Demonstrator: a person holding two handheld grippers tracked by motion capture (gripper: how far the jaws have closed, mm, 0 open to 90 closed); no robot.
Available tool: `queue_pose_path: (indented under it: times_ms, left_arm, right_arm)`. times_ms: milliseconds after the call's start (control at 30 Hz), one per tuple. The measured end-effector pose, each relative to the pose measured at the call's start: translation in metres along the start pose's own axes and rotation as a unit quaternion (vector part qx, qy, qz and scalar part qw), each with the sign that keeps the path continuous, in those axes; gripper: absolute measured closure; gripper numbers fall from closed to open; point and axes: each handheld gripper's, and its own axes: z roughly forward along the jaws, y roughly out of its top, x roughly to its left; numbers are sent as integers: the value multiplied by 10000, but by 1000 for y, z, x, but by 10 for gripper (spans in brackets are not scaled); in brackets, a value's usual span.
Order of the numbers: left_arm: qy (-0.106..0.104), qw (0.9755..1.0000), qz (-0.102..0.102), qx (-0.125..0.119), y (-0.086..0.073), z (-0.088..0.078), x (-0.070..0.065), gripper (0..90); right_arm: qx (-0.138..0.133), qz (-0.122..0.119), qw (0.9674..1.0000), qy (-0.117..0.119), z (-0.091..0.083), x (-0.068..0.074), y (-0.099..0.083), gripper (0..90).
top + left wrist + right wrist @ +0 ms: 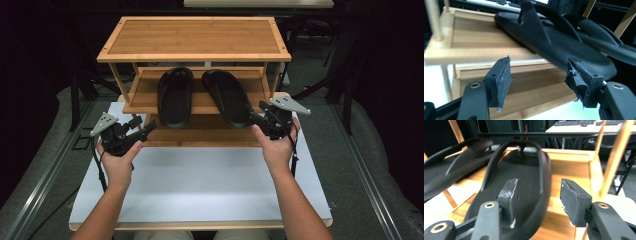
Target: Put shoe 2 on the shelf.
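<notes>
A white table (200,190) carries a bamboo shoe rack (195,37), and two black sandals lie side by side on its middle shelf, heels jutting over the front edge. The right gripper (261,118) straddles the rim of the right sandal (227,95) with jaws spread, pads not pressing. The left gripper (145,131) gapes wide and empty just short of the left sandal (175,95).

Right gripper (537,196) jaws parted astride black sandal (524,177) edge on wooden shelf (571,167); second sandal (446,170) beside, at shelf's front edge.
</notes>
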Motion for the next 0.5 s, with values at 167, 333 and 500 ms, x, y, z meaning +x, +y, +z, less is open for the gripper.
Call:
queue_pose_path:
  times_ms: [167,333,500]
  left_arm:
    - [-31,10000,-16,28,9,15,-7,327]
    - [-146,9997,-125,-114,13,19,-14,322]
    - [-158,9997,-100,138,15,31,-21,312]
  right_arm:
    - [198,19,9998,23,9,9,-13,462]
    - [55,156,9999,22,12,18,-17,449]
    - [72,121,9999,74,18,32,-17,437]
